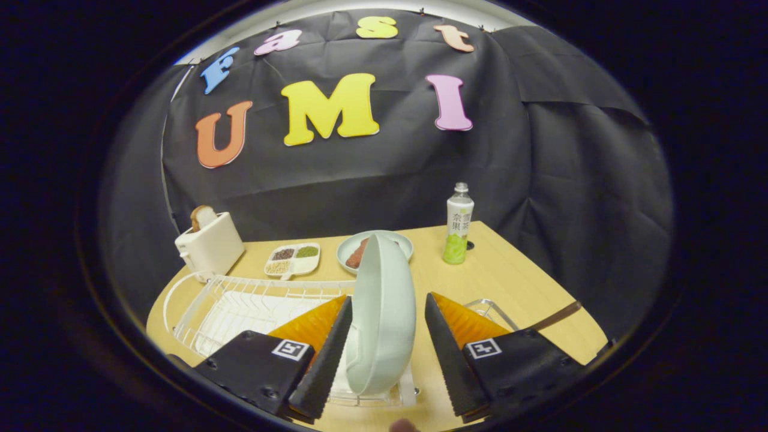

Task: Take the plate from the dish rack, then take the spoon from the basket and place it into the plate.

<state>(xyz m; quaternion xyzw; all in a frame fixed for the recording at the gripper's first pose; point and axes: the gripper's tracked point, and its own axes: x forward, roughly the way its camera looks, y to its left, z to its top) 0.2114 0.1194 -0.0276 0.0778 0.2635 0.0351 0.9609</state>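
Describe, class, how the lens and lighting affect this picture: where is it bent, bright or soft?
Gripper view: the fisheye bows the table edge and the dish rack wires into curves; lighting is even, with soft sheen on the upright plate between the open tool fingers; the bottle beyond stays fairly sharp.

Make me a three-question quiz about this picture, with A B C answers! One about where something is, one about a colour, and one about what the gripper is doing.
1. Where is the toaster?
A. beyond the dish rack
B. beside the bottle
C. between the fingers

2. What colour is the upright plate?
A. red
B. pale green
C. black

3. What is the gripper doing?
A. shut on the bottle
C. shut with nothing in it
B. open, a finger on each side of the plate

Answers:
1. A, it stands at the rack's far corner.
2. B, its rim and back look pale green.
3. B, a gap shows beside the plate.
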